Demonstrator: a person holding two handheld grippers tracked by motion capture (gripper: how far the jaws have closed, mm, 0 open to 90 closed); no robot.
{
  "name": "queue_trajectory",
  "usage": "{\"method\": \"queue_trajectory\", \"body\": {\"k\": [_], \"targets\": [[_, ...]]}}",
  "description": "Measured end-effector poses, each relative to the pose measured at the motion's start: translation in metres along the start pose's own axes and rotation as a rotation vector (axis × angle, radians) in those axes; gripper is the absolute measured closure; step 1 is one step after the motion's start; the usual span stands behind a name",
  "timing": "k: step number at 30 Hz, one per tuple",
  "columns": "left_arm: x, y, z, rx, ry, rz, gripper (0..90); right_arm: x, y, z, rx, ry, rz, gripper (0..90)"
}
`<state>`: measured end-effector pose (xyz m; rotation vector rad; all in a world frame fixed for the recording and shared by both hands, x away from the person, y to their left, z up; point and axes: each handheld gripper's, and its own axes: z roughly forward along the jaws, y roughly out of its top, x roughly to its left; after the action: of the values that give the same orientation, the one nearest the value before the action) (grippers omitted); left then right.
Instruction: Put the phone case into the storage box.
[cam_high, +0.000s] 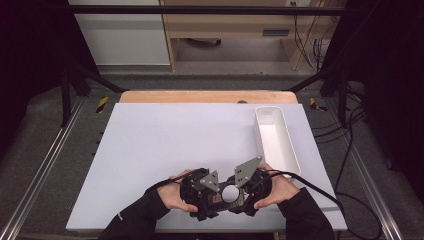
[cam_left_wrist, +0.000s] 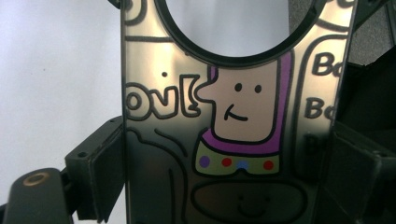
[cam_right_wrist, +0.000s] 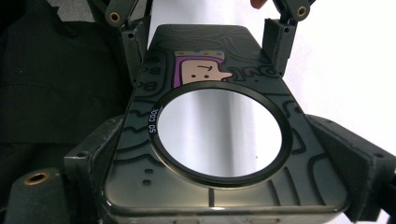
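At the lower centre of the high view, the left gripper (cam_high: 212, 197) and right gripper (cam_high: 240, 195) meet over the white board (cam_high: 165, 145), both clamped on one glossy dark mirror case (cam_high: 229, 196). Its round mirror (cam_right_wrist: 219, 132) carries a rim reading "SO COOL". Cartoon art shows a purple-haired face (cam_left_wrist: 243, 109), outlined letters "OVE" and twice "Bo". A white tray (cam_high: 275, 140) sits at the right edge, apart from the hands.
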<state>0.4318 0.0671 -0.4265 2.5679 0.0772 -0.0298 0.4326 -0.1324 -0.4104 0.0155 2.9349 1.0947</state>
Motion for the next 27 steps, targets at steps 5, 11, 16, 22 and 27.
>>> {"method": "queue_trajectory", "body": {"k": [5, 11, 16, 22, 27], "targets": [[0.000, 0.000, -0.002, -0.013, 0.007, 0.001, 11.3, 0.000, 0.000, -0.001, -0.016, -0.010, -0.014, 11.6], [0.001, -0.001, -0.008, -0.045, -0.002, -0.008, 11.6, 0.001, 0.000, -0.004, -0.064, -0.027, -0.017, 9.9], [0.002, -0.003, -0.015, -0.071, 0.022, -0.016, 11.6, 0.001, 0.001, -0.014, -0.122, -0.056, 0.022, 4.7], [0.003, -0.010, -0.024, -0.101, 0.033, -0.027, 11.6, 0.000, 0.001, -0.031, -0.214, -0.105, 0.061, 2.2], [0.007, -0.023, -0.034, -0.142, 0.064, -0.059, 11.5, -0.001, -0.005, -0.041, -0.290, -0.146, 0.104, 1.5]]}}
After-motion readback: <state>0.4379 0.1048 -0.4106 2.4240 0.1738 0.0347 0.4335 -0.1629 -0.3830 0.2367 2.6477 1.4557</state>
